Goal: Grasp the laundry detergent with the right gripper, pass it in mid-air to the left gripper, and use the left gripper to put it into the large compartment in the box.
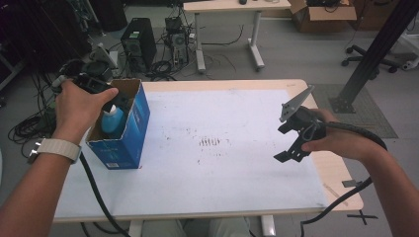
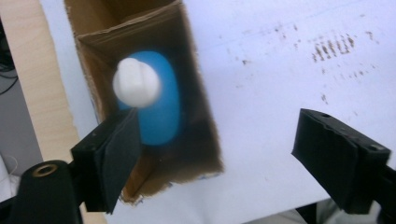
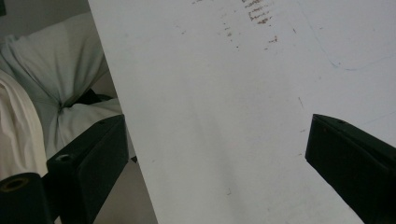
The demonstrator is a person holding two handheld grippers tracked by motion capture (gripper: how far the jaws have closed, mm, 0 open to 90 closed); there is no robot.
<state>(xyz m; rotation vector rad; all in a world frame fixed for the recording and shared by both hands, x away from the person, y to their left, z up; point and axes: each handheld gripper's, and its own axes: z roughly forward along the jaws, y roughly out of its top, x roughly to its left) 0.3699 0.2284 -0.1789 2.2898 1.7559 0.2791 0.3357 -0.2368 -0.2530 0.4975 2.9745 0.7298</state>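
Note:
An open-topped blue cardboard box (image 1: 129,129) stands at the table's left edge. Inside it sits a blue bottle (image 1: 112,121) with a white cap. In the left gripper view the bottle (image 2: 161,105) lies below the jaws, its cap (image 2: 137,82) pointing up at the camera. My left gripper (image 1: 117,101) hangs just above the box's opening. The left gripper (image 2: 215,149) is open, its jaws wide apart and clear of the bottle. My right gripper (image 1: 289,149) hovers over the table's right side. The right gripper (image 3: 217,158) is open with nothing between its jaws.
A white sheet (image 1: 222,168) with brown smudges (image 1: 210,142) covers the wooden table. Beyond the table stand a computer tower (image 1: 138,42), a second desk (image 1: 232,7), a cardboard box (image 1: 321,15) and a slanted black post (image 1: 375,54). Cables lie on the floor at the left.

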